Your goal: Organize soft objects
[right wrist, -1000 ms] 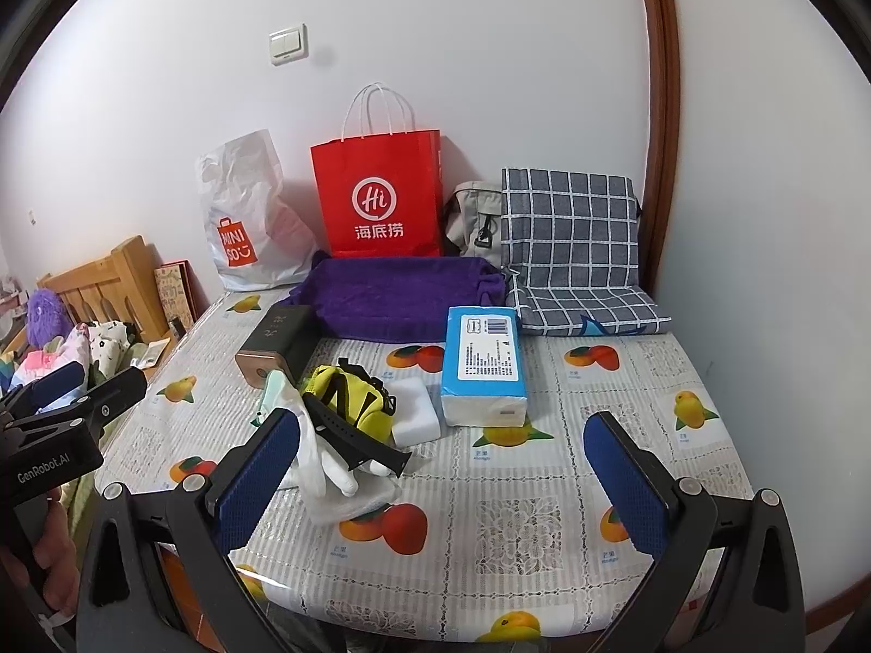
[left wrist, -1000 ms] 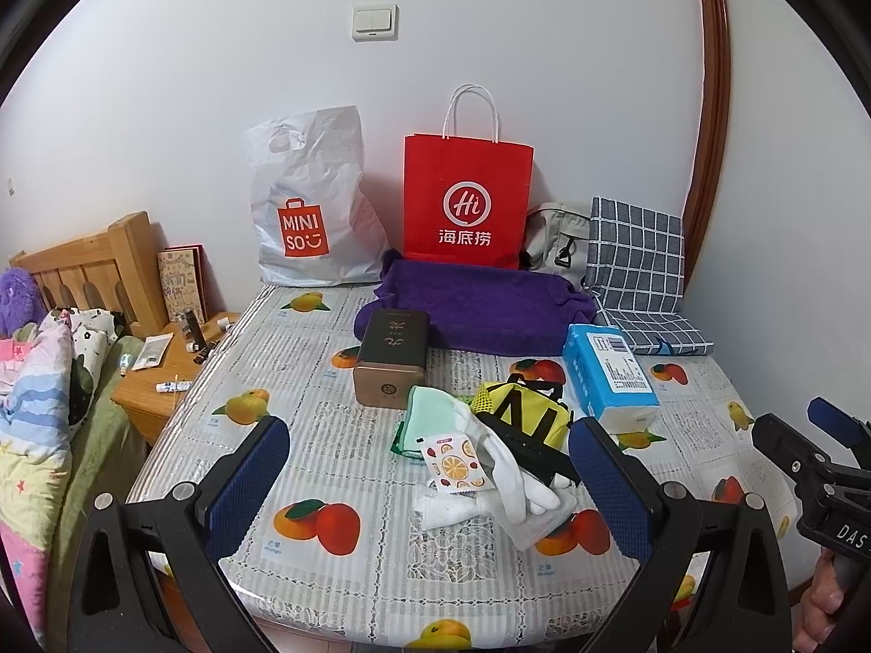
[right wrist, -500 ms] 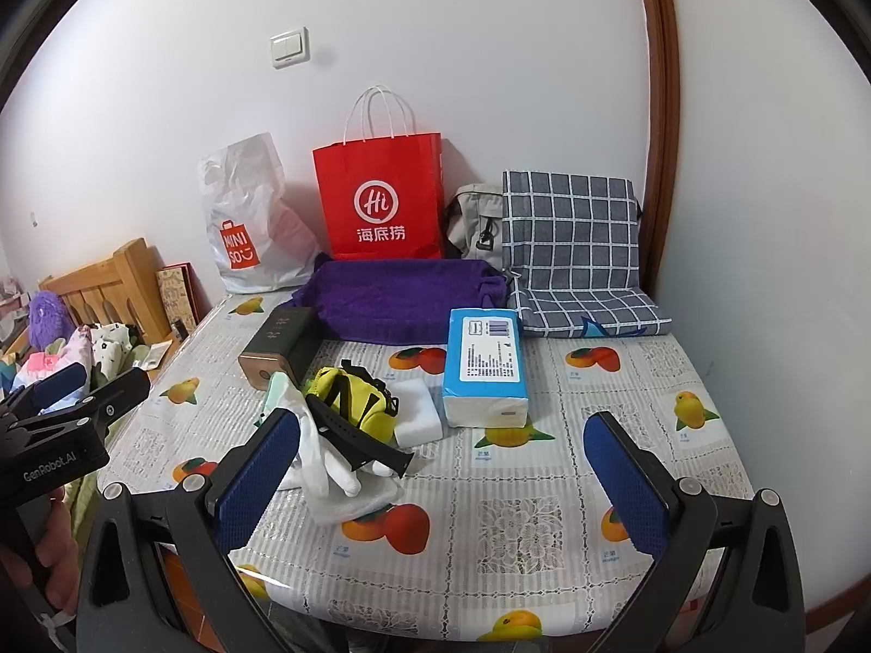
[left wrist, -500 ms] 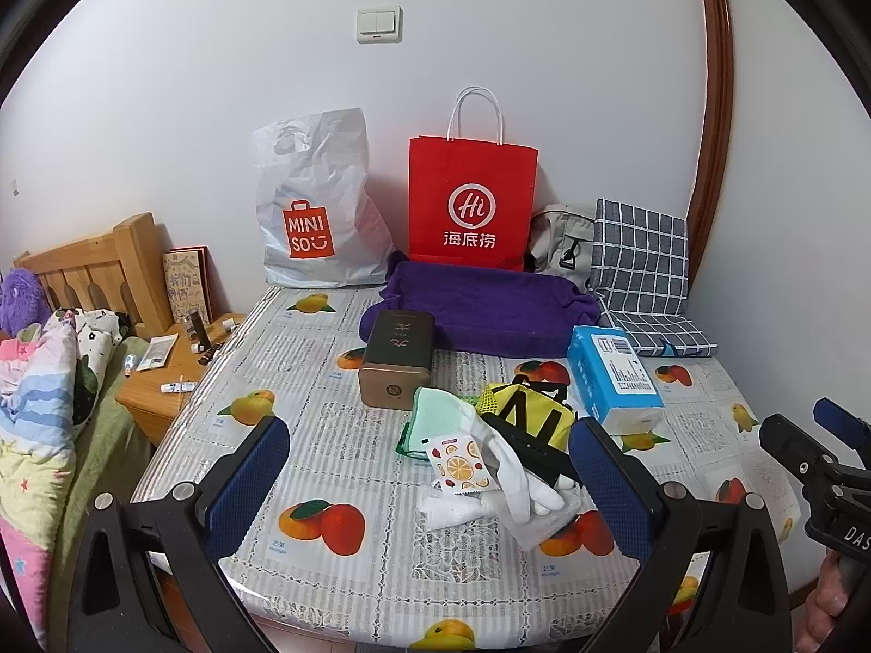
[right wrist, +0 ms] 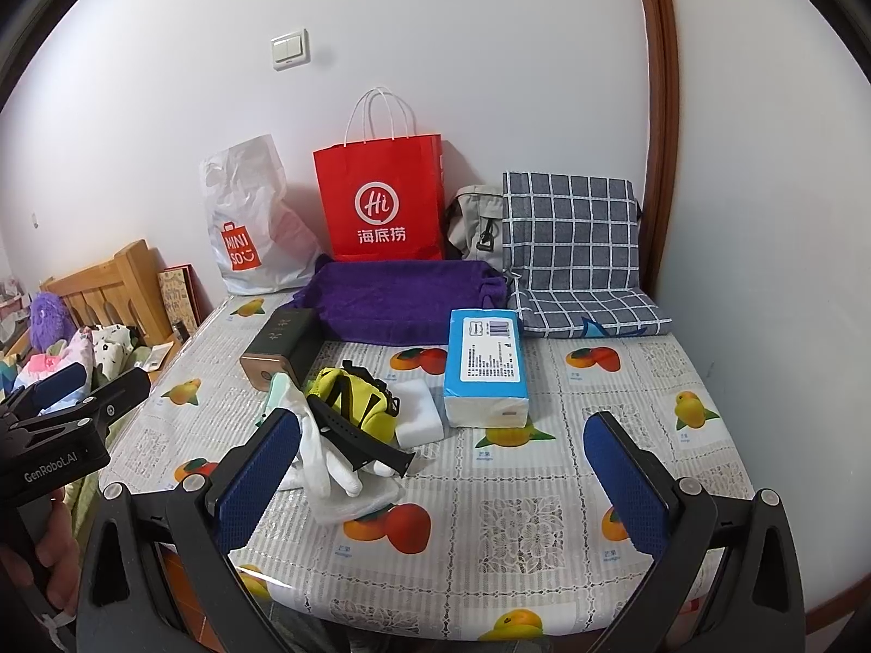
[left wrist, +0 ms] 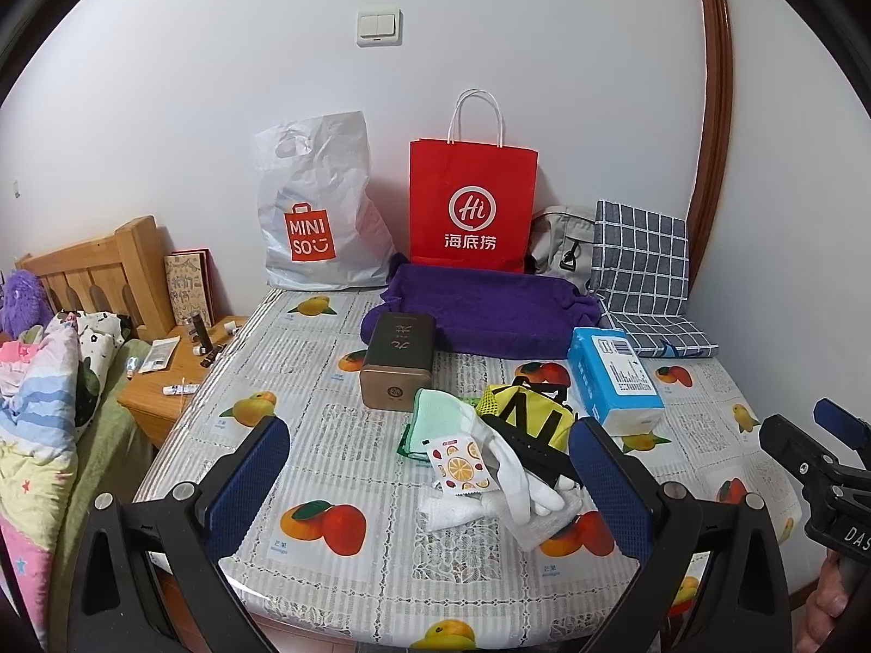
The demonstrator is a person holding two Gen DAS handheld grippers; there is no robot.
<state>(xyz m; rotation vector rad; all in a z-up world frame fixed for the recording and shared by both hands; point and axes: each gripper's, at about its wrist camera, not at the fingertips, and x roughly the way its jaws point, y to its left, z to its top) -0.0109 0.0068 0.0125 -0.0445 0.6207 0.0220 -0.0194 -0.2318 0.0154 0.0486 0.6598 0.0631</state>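
Observation:
A heap of soft things lies mid-table: a mint green cloth [left wrist: 440, 413], a white glove [left wrist: 517, 476], an orange-print packet [left wrist: 460, 465], a yellow pouch [left wrist: 531, 414] [right wrist: 354, 405] with a black strap [right wrist: 354, 435], and a white sponge block [right wrist: 418, 420]. A blue tissue pack [left wrist: 615, 375] [right wrist: 487, 364] lies to the right. A purple fabric tray [left wrist: 484, 307] [right wrist: 397, 299] stands behind. My left gripper [left wrist: 430, 476] is open and empty, short of the heap. My right gripper [right wrist: 441, 468] is open and empty, right of the heap.
A dark tin box [left wrist: 400, 362] lies left of the heap. A Miniso plastic bag [left wrist: 316, 217], a red paper bag [left wrist: 471, 207], a grey bag [left wrist: 560, 236] and a checked cushion [left wrist: 639, 272] line the wall. A wooden nightstand [left wrist: 163, 381] and bedding [left wrist: 38, 408] are left of the table.
Both grippers have drifted slightly; the views shifted a little. Nothing on the table moved, and both grippers stay open.

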